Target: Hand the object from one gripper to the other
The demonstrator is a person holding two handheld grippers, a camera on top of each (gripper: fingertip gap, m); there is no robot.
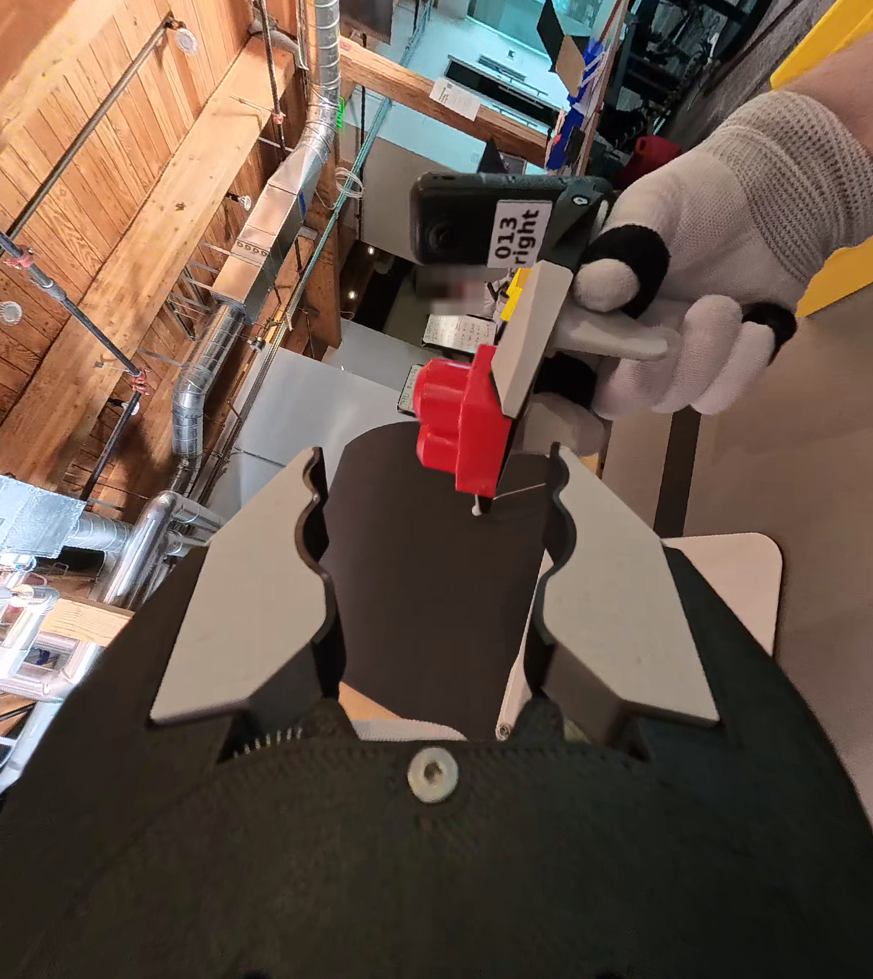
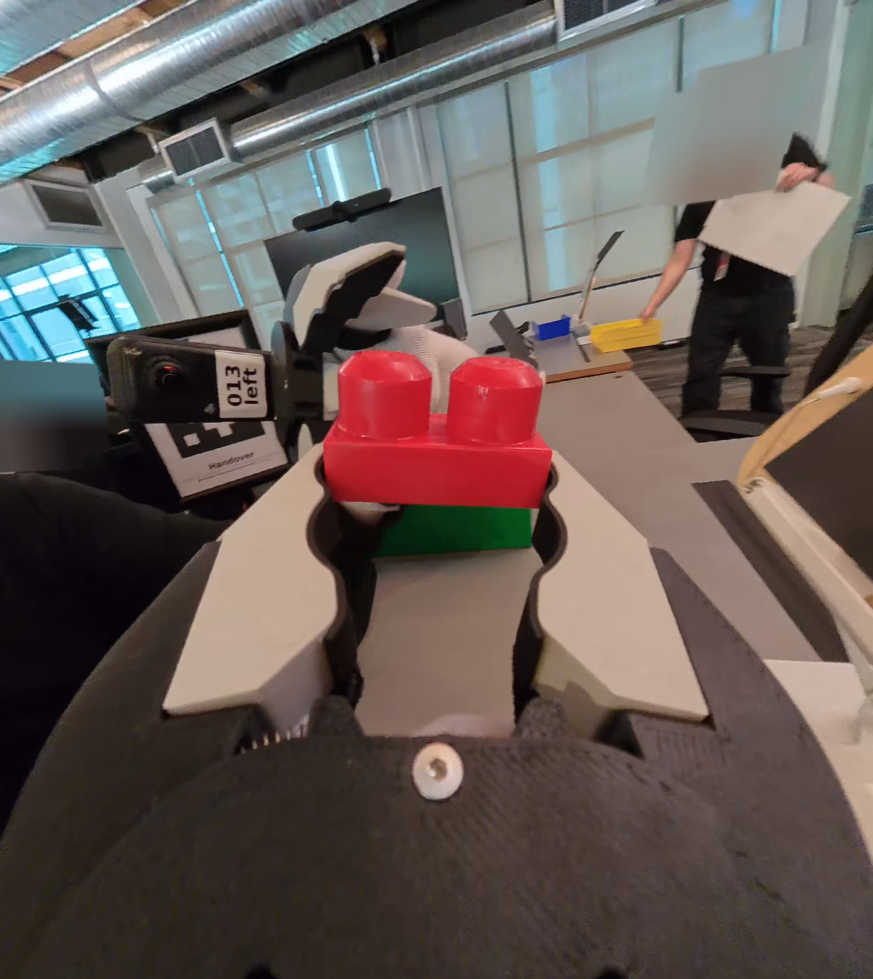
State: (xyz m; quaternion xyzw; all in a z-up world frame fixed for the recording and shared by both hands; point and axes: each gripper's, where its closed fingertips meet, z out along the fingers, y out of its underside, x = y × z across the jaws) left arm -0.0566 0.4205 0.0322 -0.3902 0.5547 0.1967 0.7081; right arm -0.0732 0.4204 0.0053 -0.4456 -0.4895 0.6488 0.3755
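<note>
Right wrist view: my right tongs [image 2: 437, 479] grip the red brick [image 2: 437, 471] at their tips, a green brick [image 2: 455, 530] just beneath it. Left wrist view: my left tongs [image 1: 437, 466] stand open and empty, near the red brick [image 1: 458, 418].

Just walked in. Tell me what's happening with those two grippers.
A person holds a gripper in each gloved hand and is midway through a handover. The right gripper is shut on a red toy brick, pinching it at the fingertips with the two studs upward in its own view. The left gripper is open and empty, its tips just short of the brick, which is not yet between its fingers. A green block shows behind the brick. Farther off, another person stands by a yellow bin.
</note>
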